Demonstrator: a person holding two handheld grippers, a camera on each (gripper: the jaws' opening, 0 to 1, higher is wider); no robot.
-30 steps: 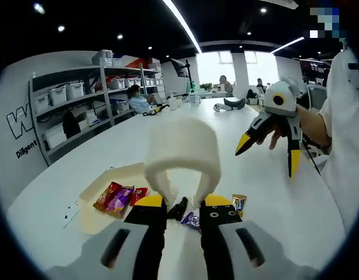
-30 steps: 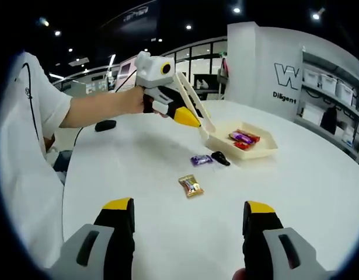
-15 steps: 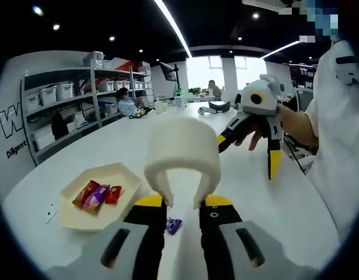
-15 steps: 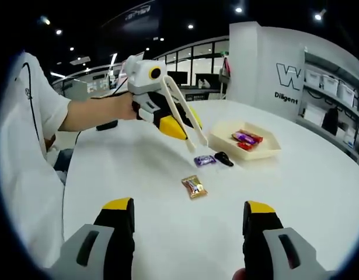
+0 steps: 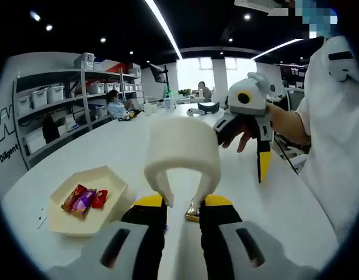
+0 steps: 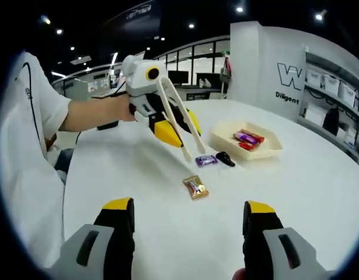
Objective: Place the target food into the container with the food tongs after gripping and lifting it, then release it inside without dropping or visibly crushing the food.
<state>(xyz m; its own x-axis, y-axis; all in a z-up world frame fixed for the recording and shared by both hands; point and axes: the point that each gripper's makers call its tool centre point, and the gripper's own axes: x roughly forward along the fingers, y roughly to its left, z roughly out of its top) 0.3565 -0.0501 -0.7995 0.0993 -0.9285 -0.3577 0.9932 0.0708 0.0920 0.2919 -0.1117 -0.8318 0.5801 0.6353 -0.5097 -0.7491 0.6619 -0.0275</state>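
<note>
My left gripper (image 5: 182, 201) is shut on white food tongs (image 5: 182, 153), whose looped end rises between its yellow-tipped jaws. In the right gripper view the left gripper (image 6: 170, 129) holds the tongs (image 6: 179, 119) slanting down, tips apart and bare, just left of a purple candy (image 6: 206, 160). A black candy (image 6: 225, 158) lies beside it, and a gold-wrapped candy (image 6: 195, 186) lies nearer; the gold candy (image 5: 192, 211) also peeks between my left jaws. A cream tray (image 6: 267, 150) holds wrapped candies (image 6: 244, 139). My right gripper (image 6: 188, 211) stands open over bare table.
The white table (image 6: 319, 192) is wide and round. The cream tray (image 5: 112, 189) sits left of the tongs. A person's hand holds the right gripper (image 5: 244, 149) at the right. Shelves with bins (image 5: 51, 111) line the wall; people sit at the far end.
The left gripper has carried the tongs back from the tray, so their tips now hang by the purple candy. The right gripper has stayed put and open.
</note>
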